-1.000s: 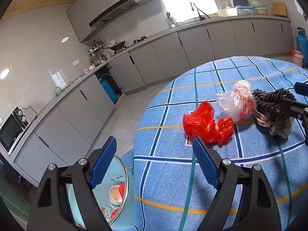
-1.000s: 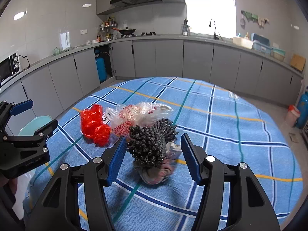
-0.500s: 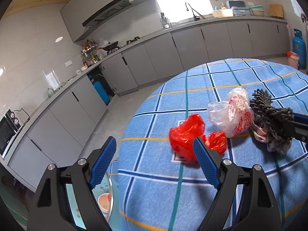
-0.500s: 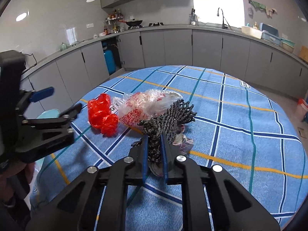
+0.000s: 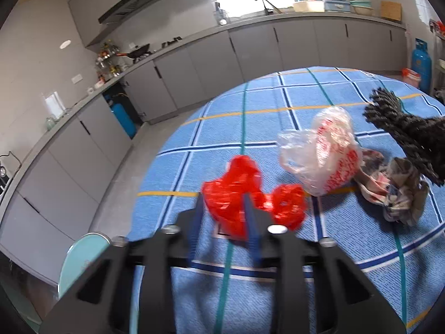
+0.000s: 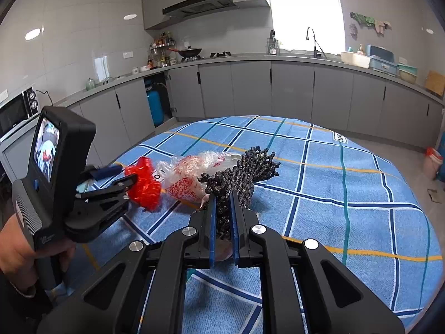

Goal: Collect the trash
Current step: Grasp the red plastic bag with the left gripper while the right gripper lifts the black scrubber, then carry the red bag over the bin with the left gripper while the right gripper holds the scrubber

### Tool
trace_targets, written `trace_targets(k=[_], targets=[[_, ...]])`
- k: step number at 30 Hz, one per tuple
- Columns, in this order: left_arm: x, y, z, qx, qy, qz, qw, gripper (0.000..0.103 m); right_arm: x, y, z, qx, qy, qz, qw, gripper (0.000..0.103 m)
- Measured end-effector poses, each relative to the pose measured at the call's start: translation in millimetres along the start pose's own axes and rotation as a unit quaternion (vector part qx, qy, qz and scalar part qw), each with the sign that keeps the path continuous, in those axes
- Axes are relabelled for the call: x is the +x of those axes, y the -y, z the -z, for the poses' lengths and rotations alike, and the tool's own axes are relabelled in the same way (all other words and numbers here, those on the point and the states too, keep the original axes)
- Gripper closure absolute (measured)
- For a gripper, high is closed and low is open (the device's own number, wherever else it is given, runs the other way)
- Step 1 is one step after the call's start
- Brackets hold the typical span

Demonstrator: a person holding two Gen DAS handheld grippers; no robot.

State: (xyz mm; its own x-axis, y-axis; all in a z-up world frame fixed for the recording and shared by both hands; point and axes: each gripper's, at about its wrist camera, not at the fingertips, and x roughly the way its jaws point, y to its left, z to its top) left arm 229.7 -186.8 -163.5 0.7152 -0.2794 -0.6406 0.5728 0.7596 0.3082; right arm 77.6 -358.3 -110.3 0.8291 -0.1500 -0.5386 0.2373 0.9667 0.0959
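Red plastic bag (image 5: 236, 194) now sits between your left gripper (image 5: 222, 208) jaws, which are closing on it from wide apart. Your right gripper (image 6: 222, 214) has clamped the black mesh (image 6: 239, 172) ahead. Both pieces look ready to lift.

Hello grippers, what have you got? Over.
Left gripper closing on red bag. Right gripper shut on black mesh. Clear bag between them, nothing blocking.
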Motion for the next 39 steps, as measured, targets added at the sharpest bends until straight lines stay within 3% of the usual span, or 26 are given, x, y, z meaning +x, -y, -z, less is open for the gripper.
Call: trace_targets(k=[3,11,19,26,39], targets=[[0,1,4,0.001,-0.005,0.008,1.0000,0.100,-1,2,-2,0.003,0.006,0.003,1.000,0.093],[-30,-21,7,-0.016,0.020,-0.014,0.9996,0.101,-1,0,-18,-0.006,0.026,0.005,1.000,0.093],[-57,-48,7,-0.032,0.046,-0.065,0.9963,0.101,4,-26,-39,-0.036,0.052,-0.016,0.998,0.093],[-63,-71,13,-0.039,0.043,-0.110,0.9923,0.101,16,-58,-54,-0.062,0.061,-0.046,0.995,0.093],[-75,-108,26,-0.082,0.042,-0.120,0.9885,0.101,29,-100,-54,-0.097,0.053,-0.074,0.991,0.093]])
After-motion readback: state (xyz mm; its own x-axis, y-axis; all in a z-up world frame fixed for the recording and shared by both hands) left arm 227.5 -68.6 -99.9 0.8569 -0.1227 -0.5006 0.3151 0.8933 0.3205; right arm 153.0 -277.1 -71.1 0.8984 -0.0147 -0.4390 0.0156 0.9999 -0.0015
